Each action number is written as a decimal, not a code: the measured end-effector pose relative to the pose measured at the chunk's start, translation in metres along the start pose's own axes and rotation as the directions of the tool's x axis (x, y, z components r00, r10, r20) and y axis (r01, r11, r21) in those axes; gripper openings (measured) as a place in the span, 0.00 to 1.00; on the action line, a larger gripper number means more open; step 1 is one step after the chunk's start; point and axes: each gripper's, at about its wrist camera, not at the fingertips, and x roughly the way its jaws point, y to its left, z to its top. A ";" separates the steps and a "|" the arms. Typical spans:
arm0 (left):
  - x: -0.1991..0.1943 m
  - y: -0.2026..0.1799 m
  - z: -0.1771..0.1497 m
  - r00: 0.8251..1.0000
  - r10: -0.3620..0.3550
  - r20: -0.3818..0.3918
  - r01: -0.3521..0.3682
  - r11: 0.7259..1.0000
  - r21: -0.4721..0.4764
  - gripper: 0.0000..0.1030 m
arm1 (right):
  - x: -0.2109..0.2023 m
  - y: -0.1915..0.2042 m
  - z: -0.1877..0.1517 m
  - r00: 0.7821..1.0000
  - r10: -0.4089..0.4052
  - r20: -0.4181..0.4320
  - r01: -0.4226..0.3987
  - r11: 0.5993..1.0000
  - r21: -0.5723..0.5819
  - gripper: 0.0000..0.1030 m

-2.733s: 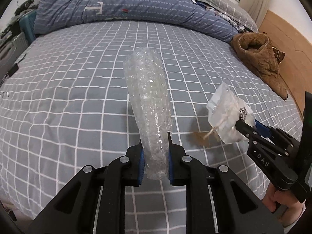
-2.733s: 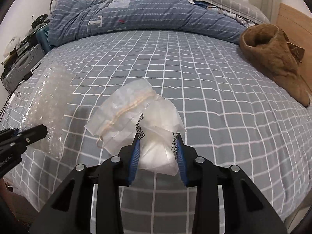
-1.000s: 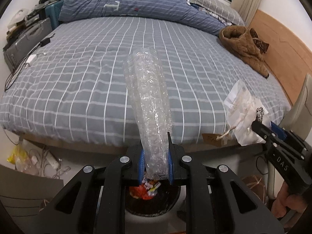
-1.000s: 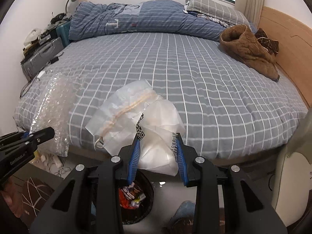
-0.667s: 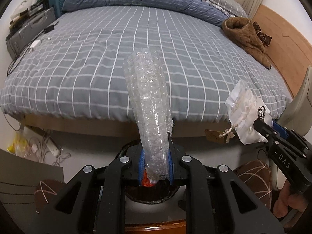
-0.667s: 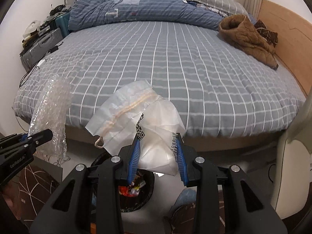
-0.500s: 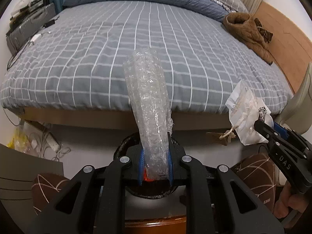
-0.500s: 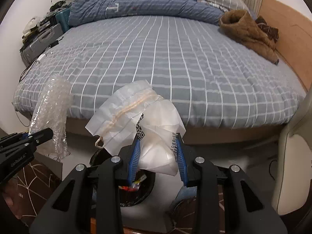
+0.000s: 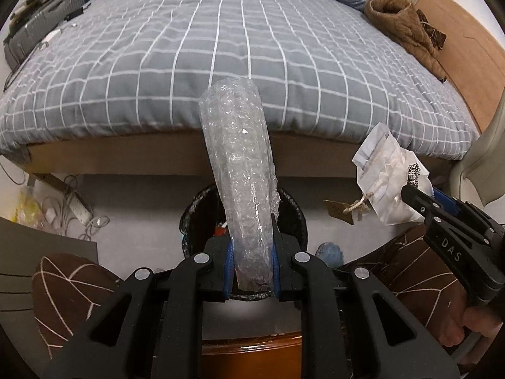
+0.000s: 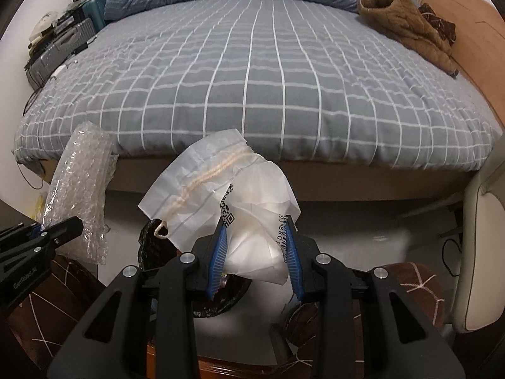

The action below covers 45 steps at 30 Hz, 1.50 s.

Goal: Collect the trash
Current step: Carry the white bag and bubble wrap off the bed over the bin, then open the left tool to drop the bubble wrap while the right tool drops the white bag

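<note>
A bin (image 9: 293,218) is set on the floor before the bed (image 9: 240,63), directly below a roll of bubble wrap (image 9: 240,170). To the right of the roll, a bag (image 9: 388,183) is held up. A jacket (image 9: 407,28) is laid on the bed's far right; suitcases (image 10: 60,50) are stacked at its left.

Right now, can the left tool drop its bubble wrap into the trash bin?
Probably yes: the left tool holds the bubble wrap right above the open bin, nothing between.
</note>
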 end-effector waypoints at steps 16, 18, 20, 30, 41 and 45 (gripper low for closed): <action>0.073 0.003 -0.014 0.994 0.008 -0.107 -0.007 1.000 0.009 0.17 | 0.060 0.005 -0.025 0.992 0.003 -0.124 0.000 1.000 0.021 0.32; 0.084 0.003 -0.016 0.992 0.010 -0.126 -0.009 1.000 0.009 0.17 | 0.069 0.006 -0.027 0.990 0.002 -0.142 0.001 1.000 0.021 0.32; 0.096 0.005 -0.018 0.989 0.012 -0.148 -0.011 1.000 0.007 0.17 | 0.077 0.006 -0.029 0.988 0.000 -0.157 0.003 1.000 0.021 0.32; 0.159 -0.001 -0.016 0.967 0.006 -0.256 -0.003 1.000 0.013 0.17 | 0.117 0.002 -0.034 0.975 -0.018 -0.221 0.030 0.998 0.048 0.32; 0.191 -0.013 -0.018 0.957 -0.001 -0.290 0.020 0.998 0.063 0.20 | 0.138 0.007 -0.033 0.966 -0.027 -0.259 0.044 0.997 0.062 0.32; 0.192 -0.005 -0.019 0.955 0.029 -0.295 -0.009 0.998 0.067 0.30 | 0.139 0.010 -0.032 0.965 -0.022 -0.260 0.035 0.998 0.048 0.32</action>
